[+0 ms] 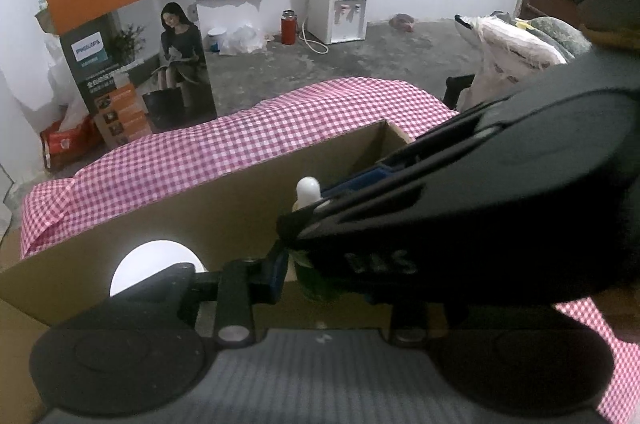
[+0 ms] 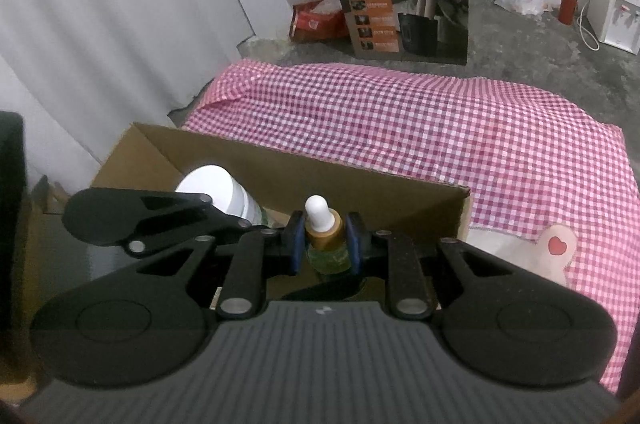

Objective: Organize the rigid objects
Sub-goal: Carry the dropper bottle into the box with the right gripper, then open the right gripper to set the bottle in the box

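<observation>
We've got the right gripper (image 2: 325, 239) clamped on a small green glass dropper bottle (image 2: 329, 244) inside the brown cardboard box (image 2: 360, 183); can't tell the left gripper's (image 1: 320, 276) jaws, mostly hidden.

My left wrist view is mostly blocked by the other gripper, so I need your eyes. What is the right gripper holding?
Observer: The right gripper is shut on a small green glass dropper bottle with a white bulb and an amber collar.
Operator: Is it upright?
Observer: Yes, bulb on top, in front of the far wall of the brown cardboard box.
Operator: And the white glare on my left?
Observer: That is a white cylindrical lidded container standing in the box.
</observation>
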